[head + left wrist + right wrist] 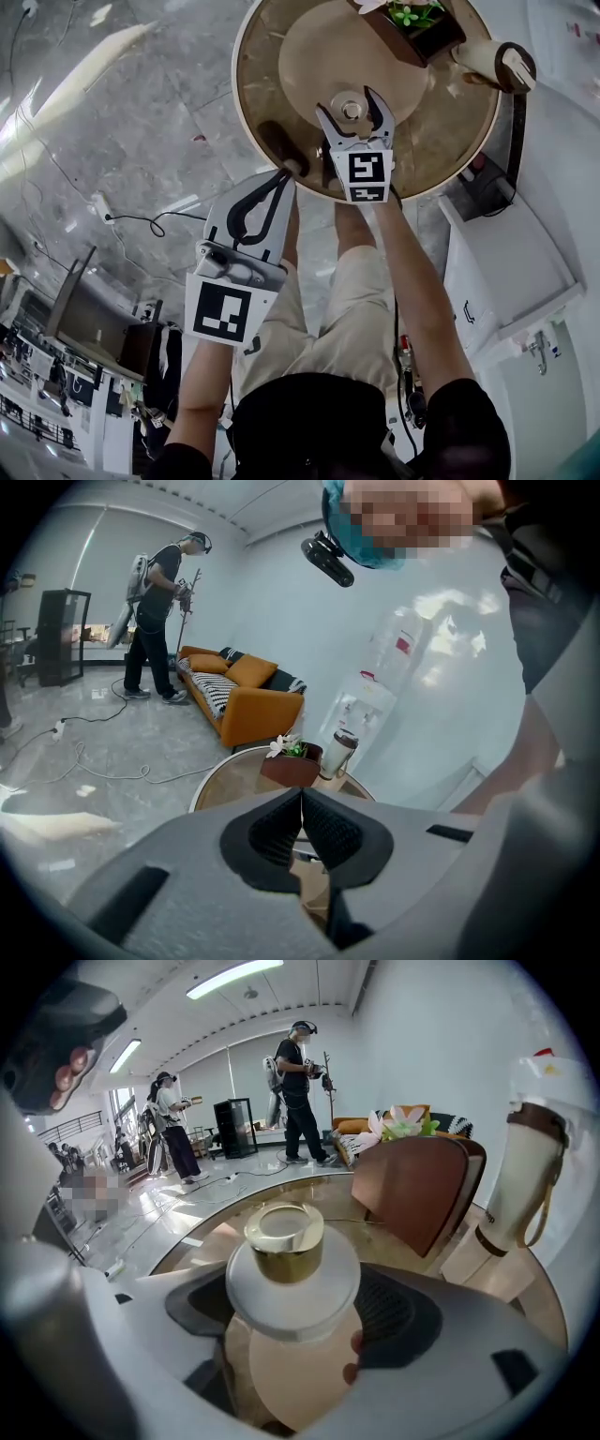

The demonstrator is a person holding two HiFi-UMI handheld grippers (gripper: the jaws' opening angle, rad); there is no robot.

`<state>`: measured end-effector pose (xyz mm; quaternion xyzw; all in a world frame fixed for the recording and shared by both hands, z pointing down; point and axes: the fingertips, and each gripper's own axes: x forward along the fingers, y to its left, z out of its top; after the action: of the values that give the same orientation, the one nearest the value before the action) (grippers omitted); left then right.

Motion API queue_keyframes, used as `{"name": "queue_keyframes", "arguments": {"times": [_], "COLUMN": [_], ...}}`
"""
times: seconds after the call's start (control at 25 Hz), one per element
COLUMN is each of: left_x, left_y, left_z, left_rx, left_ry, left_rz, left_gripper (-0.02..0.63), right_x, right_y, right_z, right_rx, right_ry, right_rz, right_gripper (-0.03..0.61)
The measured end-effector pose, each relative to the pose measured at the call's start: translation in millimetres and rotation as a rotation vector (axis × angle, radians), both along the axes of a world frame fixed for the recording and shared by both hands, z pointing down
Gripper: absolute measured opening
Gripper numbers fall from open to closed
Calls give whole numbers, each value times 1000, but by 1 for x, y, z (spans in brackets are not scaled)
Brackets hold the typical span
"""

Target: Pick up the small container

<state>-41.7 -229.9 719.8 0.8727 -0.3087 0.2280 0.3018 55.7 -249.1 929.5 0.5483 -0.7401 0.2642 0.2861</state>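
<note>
Seen from above, the operator wears a black short-sleeved top point(319, 427) and beige shorts point(349, 309). The left gripper point(282, 177) has a pale grey shell with a long black-edged opening and a rounded silver-grey housing behind it. The right gripper point(349, 105) is light grey with darker trim. Each carries a white marker cube point(223, 312) printed with bold black square patterns. Up close, the fingers point(270, 832) are smooth grey outside and lined with black ribbed padding.
</note>
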Motion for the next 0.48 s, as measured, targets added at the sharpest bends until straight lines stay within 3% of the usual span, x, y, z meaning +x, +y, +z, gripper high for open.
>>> {"name": "queue_keyframes", "arguments": {"times": [0.48], "left_x": [-1], "left_y": [2], "left_z": [-2], "left_rx": [8], "left_ry": [-7], "left_rz": [-20], "left_gripper": [18], "right_x": [0], "right_y": [-3], "right_z": [12], "right_rx": [-30], "right_ry": [32], "right_rz": [-9], "right_gripper": [337]}}
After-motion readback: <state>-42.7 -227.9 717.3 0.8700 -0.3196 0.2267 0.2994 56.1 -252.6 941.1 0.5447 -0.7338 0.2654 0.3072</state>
